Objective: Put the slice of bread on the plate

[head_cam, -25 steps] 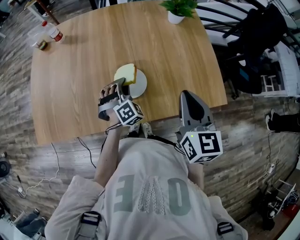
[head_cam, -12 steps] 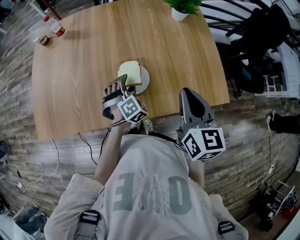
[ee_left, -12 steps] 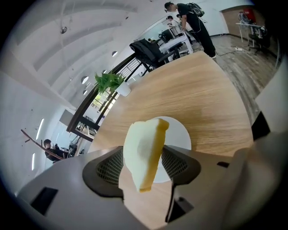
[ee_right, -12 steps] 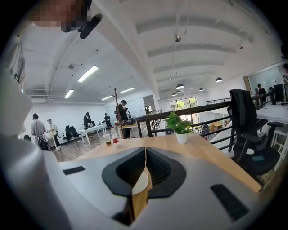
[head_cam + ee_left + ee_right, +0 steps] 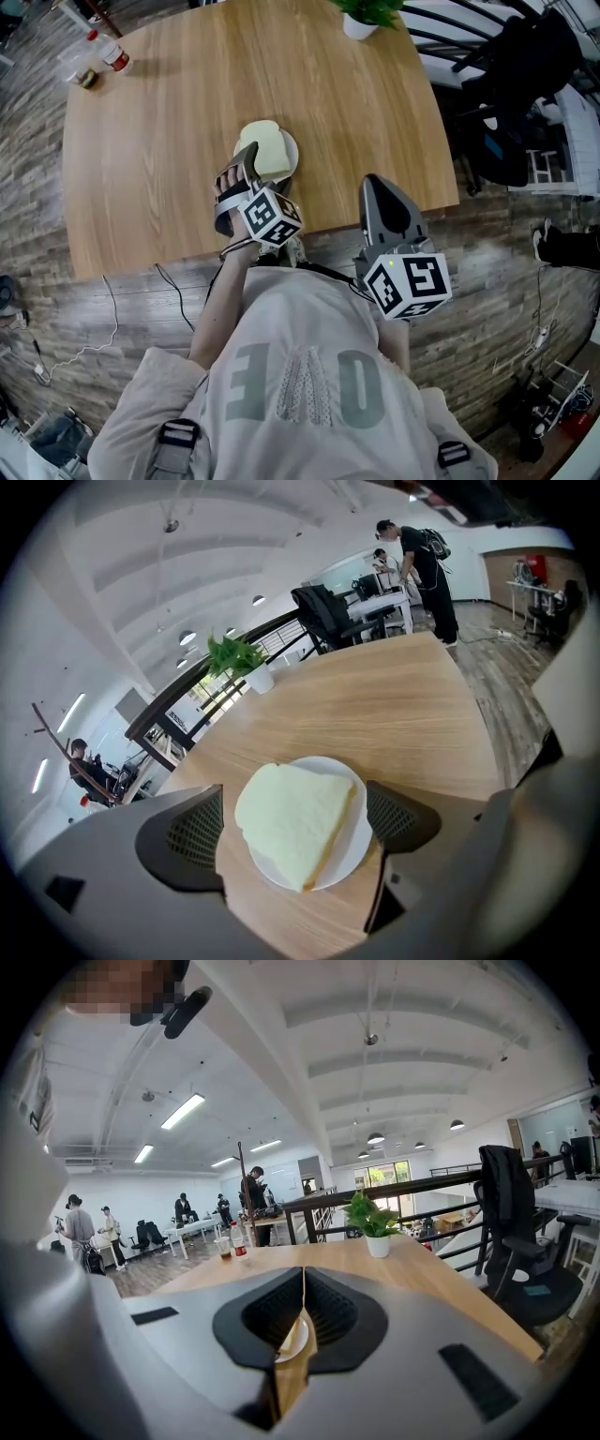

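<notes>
The pale slice of bread (image 5: 292,819) lies flat on the small white plate (image 5: 359,844), near the front edge of the wooden table (image 5: 169,141). My left gripper (image 5: 251,169) points down at it. Its jaws have just been opening and now stand wide on either side of the slice, with both pads (image 5: 194,832) clear of it. In the head view the bread (image 5: 265,148) covers most of the plate (image 5: 292,156). My right gripper (image 5: 377,186) hangs over the table's front edge to the right, shut with nothing in it; its jaws meet in a thin line (image 5: 302,1309).
A potted plant (image 5: 364,19) stands at the table's far edge. A bottle (image 5: 114,58) and a small cup (image 5: 84,78) sit at the far left corner. A black chair (image 5: 511,84) stands right of the table. A cable (image 5: 94,352) lies on the floor.
The slice was held tilted in the left gripper over the plate; now it lies flat on the plate and the jaws have spread apart. The right gripper stays still.
</notes>
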A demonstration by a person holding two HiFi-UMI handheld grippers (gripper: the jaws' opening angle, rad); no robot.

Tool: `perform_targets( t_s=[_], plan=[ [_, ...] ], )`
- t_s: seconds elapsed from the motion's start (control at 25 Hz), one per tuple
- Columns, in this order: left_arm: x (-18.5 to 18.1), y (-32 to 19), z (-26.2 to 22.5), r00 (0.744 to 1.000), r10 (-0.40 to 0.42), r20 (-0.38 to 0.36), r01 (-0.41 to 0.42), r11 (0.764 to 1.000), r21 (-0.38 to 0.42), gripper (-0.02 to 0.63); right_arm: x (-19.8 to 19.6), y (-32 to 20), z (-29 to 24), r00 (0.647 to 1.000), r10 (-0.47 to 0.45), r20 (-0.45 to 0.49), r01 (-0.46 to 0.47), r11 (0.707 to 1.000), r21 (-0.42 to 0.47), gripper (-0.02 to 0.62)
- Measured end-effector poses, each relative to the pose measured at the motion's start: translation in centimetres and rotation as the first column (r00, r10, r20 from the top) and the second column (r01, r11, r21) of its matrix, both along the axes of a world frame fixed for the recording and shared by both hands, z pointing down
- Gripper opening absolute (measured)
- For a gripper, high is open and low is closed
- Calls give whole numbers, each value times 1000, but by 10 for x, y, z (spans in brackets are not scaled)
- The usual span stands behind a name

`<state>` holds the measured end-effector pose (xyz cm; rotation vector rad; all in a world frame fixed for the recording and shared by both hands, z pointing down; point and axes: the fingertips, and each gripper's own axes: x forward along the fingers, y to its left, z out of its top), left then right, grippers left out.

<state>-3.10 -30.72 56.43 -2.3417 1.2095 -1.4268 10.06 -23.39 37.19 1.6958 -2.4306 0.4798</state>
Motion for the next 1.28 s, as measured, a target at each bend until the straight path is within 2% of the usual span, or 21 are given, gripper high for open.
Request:
perform_targets(
  t_s=[0.16, 0.24, 0.32, 0.4, 0.48, 0.56, 0.68, 0.76, 0.84, 0.96, 1.04, 1.16, 1.28],
  plan=[
    [3, -4, -18, 998, -16, -67, 17, 1000, 12, 462, -1, -2, 1, 1000, -12, 3, 12, 1000, -4, 18],
    [4, -5, -25, 990, -28, -139, 27, 1000, -9, 463, -4, -3, 3, 1000, -19, 4, 19, 1000, -5, 18],
    [4, -6, -35, 969, -65, -239, 58, 998, -37, 462, -8, -5, 3, 999, -31, 6, 31, 999, -6, 18],
    [1, -7, -44, 932, -113, -344, 92, 993, -78, 462, -11, -8, 3, 999, -45, 8, 45, 999, -2, 18],
    [-2, -9, -53, 885, -156, -438, 117, 986, -115, 462, -14, -11, 2, 998, -56, 9, 56, 998, 5, 18],
    [-7, -11, -69, 835, -175, -522, 135, 984, -115, 460, -16, -14, 0, 998, -67, 6, 66, 998, 14, 18],
    [-19, -18, -110, 752, -156, -641, 171, 985, -39, 445, -21, -23, -6, 996, -88, -8, 88, 995, 35, 18],
    [-30, -23, -141, 703, -134, -698, 205, 979, 18, 383, -26, -30, -11, 994, -106, -17, 107, 993, 55, 18],
    [-40, -25, -169, 683, -110, -722, 235, 969, 75, 301, -32, -38, -18, 992, -123, -23, 125, 989, 80, 18],
    [-58, -21, -212, 666, -65, -743, 304, 933, 191, 152, -42, -49, -31, 988, -149, -34, 152, 980, 126, 18],
    [-73, -13, -246, 622, -15, -783, 365, 890, 274, 40, -50, -56, -42, 985, -165, -43, 170, 971, 170, 18],
    [-96, 3, -291, 535, 64, -842, 453, 820, 350, 8, -62, -63, -63, 984, -165, -62, 176, 949, 263, 18],
    [-119, 11, -312, 449, 69, -891, 533, 780, 329, 9, -71, -65, -80, 987, -153, -43, 159, 928, 338, 18]
  ],
)
